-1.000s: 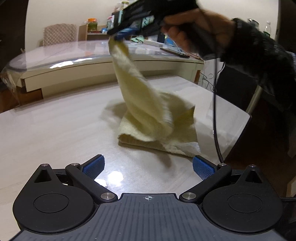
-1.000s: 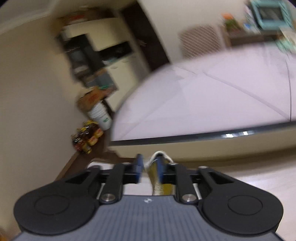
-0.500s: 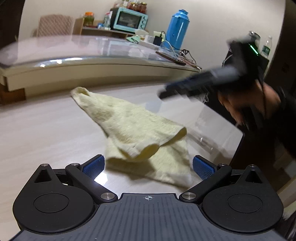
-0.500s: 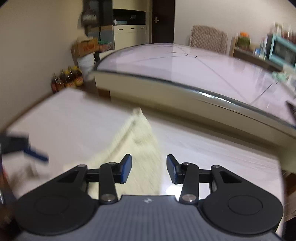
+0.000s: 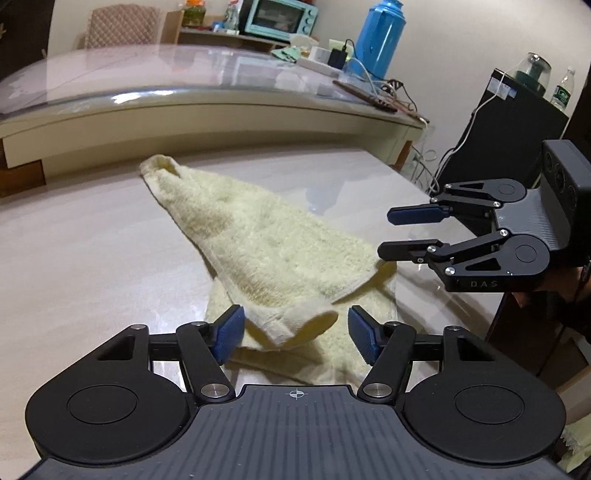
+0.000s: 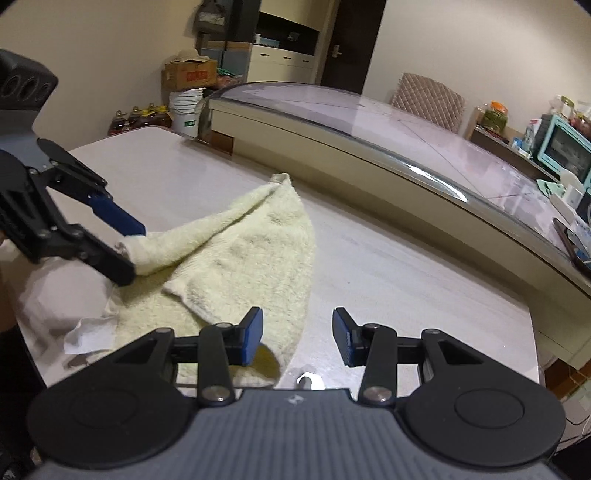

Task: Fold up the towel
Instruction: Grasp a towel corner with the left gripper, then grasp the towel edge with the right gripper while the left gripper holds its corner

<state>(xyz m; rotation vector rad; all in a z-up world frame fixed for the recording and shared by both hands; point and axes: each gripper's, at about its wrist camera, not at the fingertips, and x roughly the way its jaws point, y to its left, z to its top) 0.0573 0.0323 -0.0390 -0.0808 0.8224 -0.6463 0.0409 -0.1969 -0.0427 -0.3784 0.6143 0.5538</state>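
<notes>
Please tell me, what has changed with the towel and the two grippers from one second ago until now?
The right gripper, which held one towel corner high in the air, let it go and came down; it is now open beside the towel. The towel dropped and lies crumpled on the table. The left gripper moved up to the near fold, and its jaws have just been closing, with the fold between them but not yet pinched. The table did not change.

Towel (image 5: pixel 280 251): pale yellow, plain. Table (image 5: pixel 92 251): light beige, glossy. Left gripper (image 5: pixel 295 334): black body, blue pads. Right gripper (image 6: pixel 297 336): same colours. Thermos (image 5: pixel 380 37): bright blue. Oven (image 5: pixel 279 16): turquoise. Chair (image 6: pixel 428 99): brown, quilted diamond pattern.
</notes>
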